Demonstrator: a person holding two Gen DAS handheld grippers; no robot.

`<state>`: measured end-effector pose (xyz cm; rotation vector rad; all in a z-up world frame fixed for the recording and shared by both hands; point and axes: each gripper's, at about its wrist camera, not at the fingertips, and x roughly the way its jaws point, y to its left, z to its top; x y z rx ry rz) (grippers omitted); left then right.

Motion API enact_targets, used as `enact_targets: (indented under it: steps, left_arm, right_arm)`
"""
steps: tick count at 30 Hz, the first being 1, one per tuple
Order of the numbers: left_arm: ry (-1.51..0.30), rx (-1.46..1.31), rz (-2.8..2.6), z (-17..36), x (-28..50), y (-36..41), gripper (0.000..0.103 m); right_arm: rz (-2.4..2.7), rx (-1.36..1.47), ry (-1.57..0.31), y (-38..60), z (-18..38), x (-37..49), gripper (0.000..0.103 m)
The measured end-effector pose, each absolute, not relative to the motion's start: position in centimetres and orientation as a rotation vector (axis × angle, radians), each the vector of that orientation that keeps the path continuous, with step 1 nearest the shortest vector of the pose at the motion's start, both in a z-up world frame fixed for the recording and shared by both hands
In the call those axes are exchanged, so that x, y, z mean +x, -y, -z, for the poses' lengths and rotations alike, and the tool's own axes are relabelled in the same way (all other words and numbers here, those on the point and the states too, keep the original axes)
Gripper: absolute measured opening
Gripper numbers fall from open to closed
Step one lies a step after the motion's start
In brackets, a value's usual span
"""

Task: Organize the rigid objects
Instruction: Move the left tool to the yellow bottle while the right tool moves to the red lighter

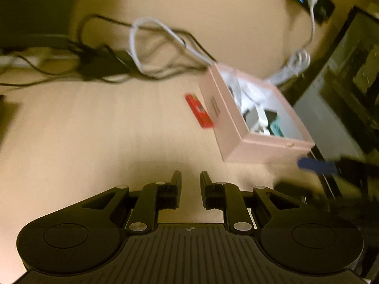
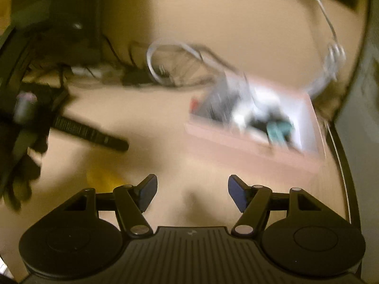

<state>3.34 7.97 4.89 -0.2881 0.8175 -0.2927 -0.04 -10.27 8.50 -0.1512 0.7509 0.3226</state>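
A pink open box [image 1: 233,142] sits on the wooden table at the right, holding white, grey and teal items [image 1: 274,124]. A flat red object [image 1: 198,110] lies on the table against the box's left side. My left gripper [image 1: 191,179] is open and empty, low over the bare table, well short of the box. My right gripper [image 2: 192,184] is open wide and empty; the pink box [image 2: 251,149] is blurred ahead and to its right. Its blue-padded finger [image 1: 316,165] also shows at the right edge of the left wrist view.
Black and white cables [image 1: 146,47] and a black adapter [image 1: 101,67] lie tangled at the table's back. A dark monitor [image 1: 343,75] stands at the right. The left gripper [image 2: 90,133] shows blurred at left in the right view. A yellow patch [image 2: 104,177] lies on the table.
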Motion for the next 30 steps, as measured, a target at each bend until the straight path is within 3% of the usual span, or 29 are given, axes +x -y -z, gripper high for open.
enact_targets:
  steps: [2, 4, 7, 12, 17, 20, 21, 22, 30]
  left_arm:
    - [-0.795, -0.303, 0.298, -5.1, 2.1, -8.4, 0.019]
    - [-0.783, -0.295, 0.323, -5.2, 0.9, -8.3, 0.019]
    - [-0.747, -0.243, 0.341, -5.8, -1.5, -7.8, 0.019]
    - [-0.708, -0.165, 0.449, -5.8, -6.6, -6.1, 0.019]
    - [-0.722, -0.059, 0.481, -4.5, -9.5, -4.7, 0.019]
    - [-0.768, -0.076, 0.481, -3.2, -9.5, -4.9, 0.019]
    - [-0.777, -0.081, 0.474, -2.8, -9.4, -5.0, 0.019]
    - [-0.778, -0.088, 0.470, -2.6, -9.3, -5.2, 0.019]
    - [-0.804, -0.133, 0.418, -1.9, -7.9, -6.1, 0.019]
  right_arm:
    - [-0.359, -0.142, -0.741, 9.3, -9.8, 1.8, 0.063]
    - [-0.395, -0.102, -0.776, 8.3, -10.7, 4.3, 0.047]
    - [-0.422, -0.039, -0.851, 6.5, -11.7, 9.1, 0.040]
    - [-0.378, -0.101, -0.993, 2.9, -11.5, 18.0, 0.039]
    - [-0.260, -0.187, -1.092, 0.5, -7.7, 24.4, 0.039]
    - [-0.203, -0.265, -1.114, -0.1, -5.5, 26.4, 0.027]
    - [-0.184, -0.295, -1.114, -0.2, -4.9, 26.8, 0.016]
    - [-0.180, -0.331, -1.113, -0.6, -4.6, 26.9, 0.013]
    - [-0.294, -0.356, -1.161, -1.0, -4.9, 23.0, 0.013]
